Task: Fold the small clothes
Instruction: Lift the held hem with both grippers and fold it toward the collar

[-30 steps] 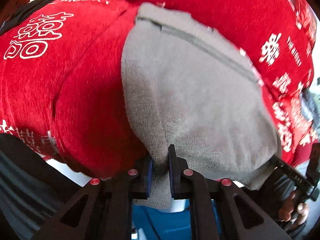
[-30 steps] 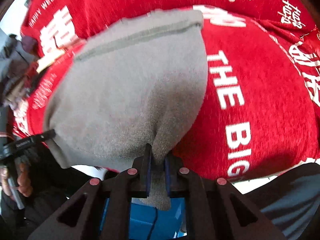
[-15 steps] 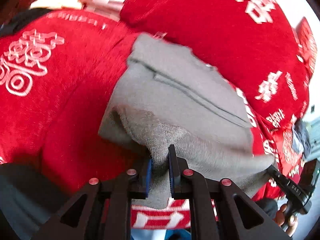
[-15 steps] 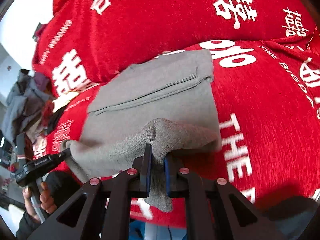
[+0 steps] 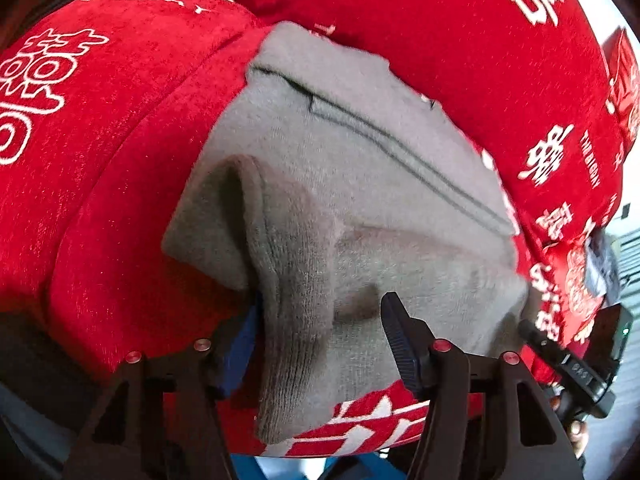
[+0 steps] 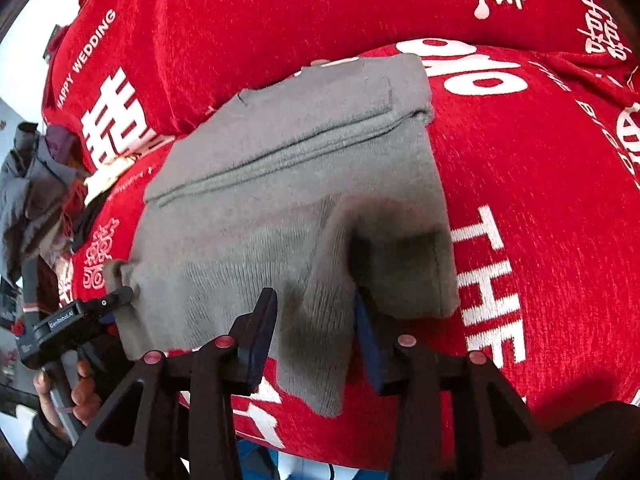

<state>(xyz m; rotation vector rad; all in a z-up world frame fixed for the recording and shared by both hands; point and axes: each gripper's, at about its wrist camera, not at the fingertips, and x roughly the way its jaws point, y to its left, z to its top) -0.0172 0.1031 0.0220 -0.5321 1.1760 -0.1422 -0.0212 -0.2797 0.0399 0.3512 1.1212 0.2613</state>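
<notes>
A small grey knitted garment (image 5: 360,168) lies on the red cover, with its near part doubled over the rest; it also shows in the right wrist view (image 6: 288,184). My left gripper (image 5: 320,320) is open, its jaws standing on either side of the garment's near left corner. My right gripper (image 6: 314,316) is open in the same way at the near right corner. The grey cloth still drapes between each pair of fingers. Each gripper shows at the edge of the other's view.
The red cover (image 6: 540,200) with white lettering spreads over the whole surface, and a red cushion (image 5: 460,32) rises behind the garment. A heap of grey and dark clothes (image 6: 32,184) lies at the far left of the right wrist view.
Both grippers carried the held edge forward and down over the garment, folding it. Both then opened and let go of the cloth.
</notes>
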